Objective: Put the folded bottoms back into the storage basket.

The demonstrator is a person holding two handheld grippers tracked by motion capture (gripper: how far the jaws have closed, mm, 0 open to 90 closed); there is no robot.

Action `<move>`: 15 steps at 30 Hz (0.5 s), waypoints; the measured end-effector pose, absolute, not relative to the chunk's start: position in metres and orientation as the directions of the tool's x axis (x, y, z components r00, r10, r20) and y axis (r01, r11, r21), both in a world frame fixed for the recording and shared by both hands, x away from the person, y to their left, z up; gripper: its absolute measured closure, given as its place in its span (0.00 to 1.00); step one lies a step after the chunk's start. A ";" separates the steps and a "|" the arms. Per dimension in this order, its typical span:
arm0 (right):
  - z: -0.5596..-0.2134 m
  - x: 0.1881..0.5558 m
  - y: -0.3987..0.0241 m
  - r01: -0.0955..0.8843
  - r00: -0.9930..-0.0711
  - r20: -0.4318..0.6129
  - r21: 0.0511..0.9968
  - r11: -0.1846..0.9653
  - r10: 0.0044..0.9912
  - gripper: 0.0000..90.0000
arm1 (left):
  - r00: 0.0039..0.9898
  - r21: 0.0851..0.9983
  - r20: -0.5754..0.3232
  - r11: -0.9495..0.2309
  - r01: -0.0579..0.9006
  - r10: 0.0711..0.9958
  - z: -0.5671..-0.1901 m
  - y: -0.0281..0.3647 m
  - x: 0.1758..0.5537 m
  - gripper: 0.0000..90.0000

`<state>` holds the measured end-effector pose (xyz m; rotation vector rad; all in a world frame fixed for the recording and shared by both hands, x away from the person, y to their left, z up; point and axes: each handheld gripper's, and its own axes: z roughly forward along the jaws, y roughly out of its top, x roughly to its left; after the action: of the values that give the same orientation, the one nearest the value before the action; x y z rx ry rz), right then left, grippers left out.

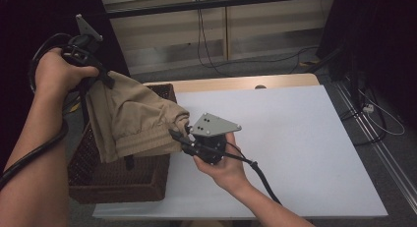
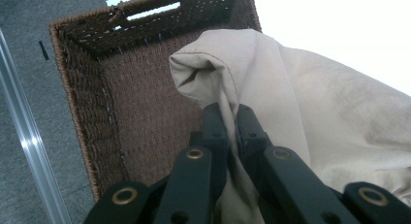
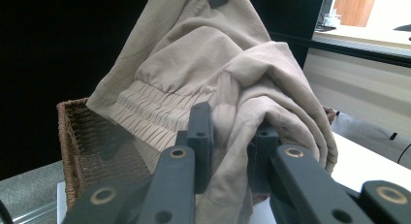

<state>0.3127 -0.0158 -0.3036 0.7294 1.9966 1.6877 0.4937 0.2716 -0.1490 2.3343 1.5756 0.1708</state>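
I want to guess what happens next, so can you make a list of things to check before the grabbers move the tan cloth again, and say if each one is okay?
1. Left gripper has hold of the tan cloth: ok, its jaws are shut on a fold.
2. Right gripper has hold of it too: ok, cloth is pinched between its jaws.
3. Cloth is lifted out of the brown basket: ok for most of it; whether the lowest edge touches the basket, cannot tell.
4. Bare space on the white table to lay the cloth down: ok.
5. Cloth is spread flat: not ok, it hangs bunched and folded.
6. The black cable is away from the cloth: ok.
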 end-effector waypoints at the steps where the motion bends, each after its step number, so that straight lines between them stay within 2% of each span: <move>1: -0.303 0.313 -0.015 0.118 -0.774 0.012 0.985 0.125 0.633 0.85 | 0.382 0.327 -0.081 -0.338 0.883 0.920 -0.149 0.272 0.494 0.95; 15: -0.304 0.316 -0.005 0.113 -0.778 0.006 0.985 0.130 0.628 0.85 | 0.375 0.317 -0.068 -0.337 0.887 0.924 -0.148 0.279 0.495 0.95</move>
<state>0.3157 -0.0050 -0.3044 0.7130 2.0035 1.6870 0.4954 0.2794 -0.1482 2.3393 1.5938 0.1773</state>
